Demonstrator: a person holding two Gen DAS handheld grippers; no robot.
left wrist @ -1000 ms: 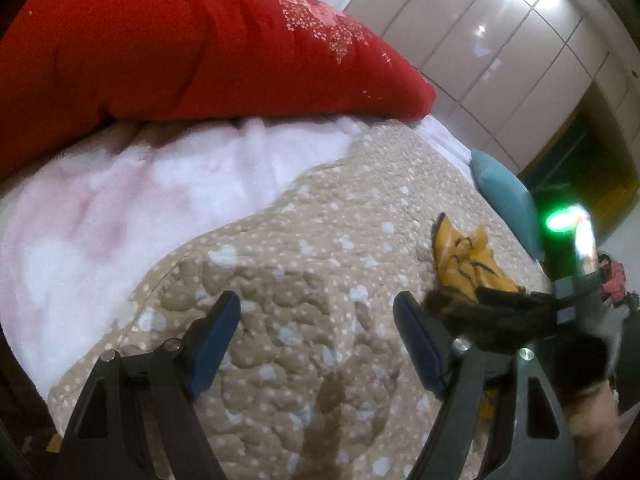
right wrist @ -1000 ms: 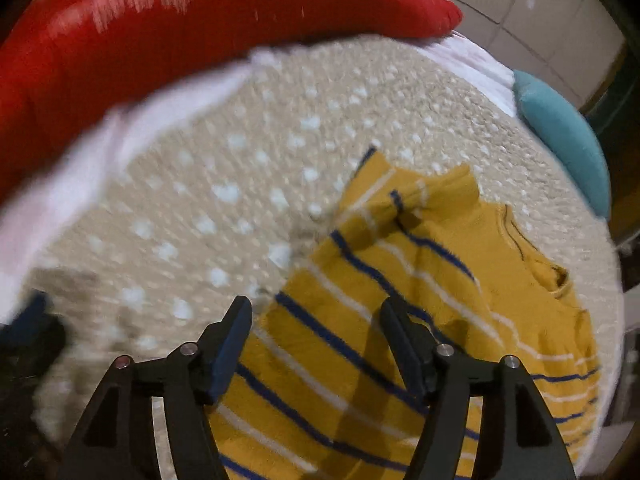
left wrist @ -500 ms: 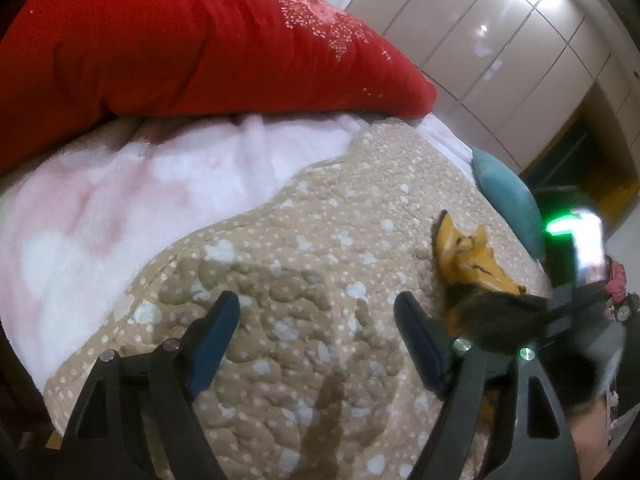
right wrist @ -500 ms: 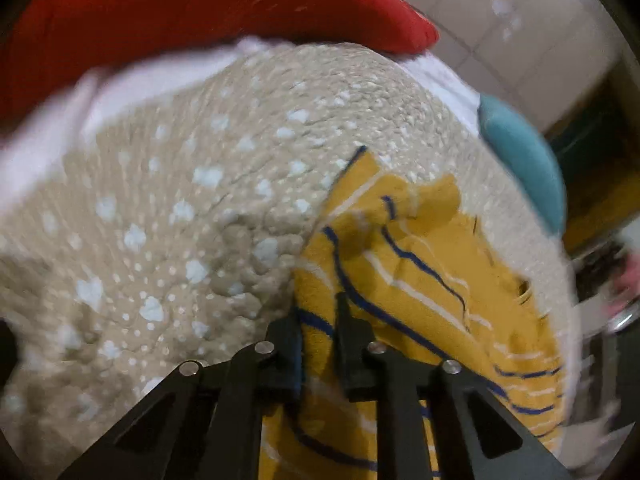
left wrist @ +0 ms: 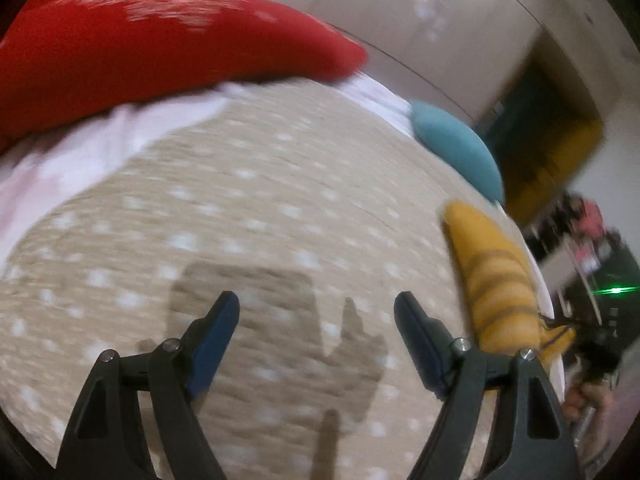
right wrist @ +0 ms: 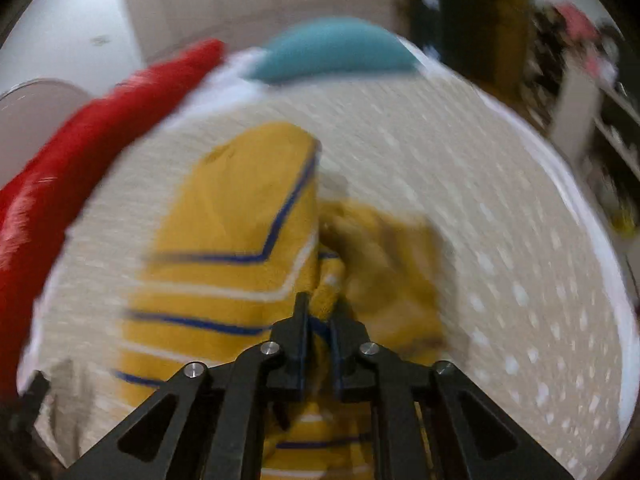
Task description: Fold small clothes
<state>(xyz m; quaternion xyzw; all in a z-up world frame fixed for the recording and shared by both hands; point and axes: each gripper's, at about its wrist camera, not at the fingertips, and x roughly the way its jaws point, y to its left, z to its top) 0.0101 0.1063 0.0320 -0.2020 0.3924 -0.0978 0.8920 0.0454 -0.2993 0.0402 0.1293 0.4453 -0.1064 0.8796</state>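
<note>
Folding just begun: right gripper (right wrist: 319, 312) clamps the sweater (right wrist: 236, 216), one part lifted; left gripper (left wrist: 316, 316) open, empty above the bedspread (left wrist: 280, 200)

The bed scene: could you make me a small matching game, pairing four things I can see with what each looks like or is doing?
Things:
1. right gripper
2. left gripper
3. pillow
4. big cushion

Descriptions:
A. red
B. teal
C. open, nothing between its fingers
D. shut on the yellow striped shirt

Pairs: 1-D, 2-C, 3-B, 4-A
</note>
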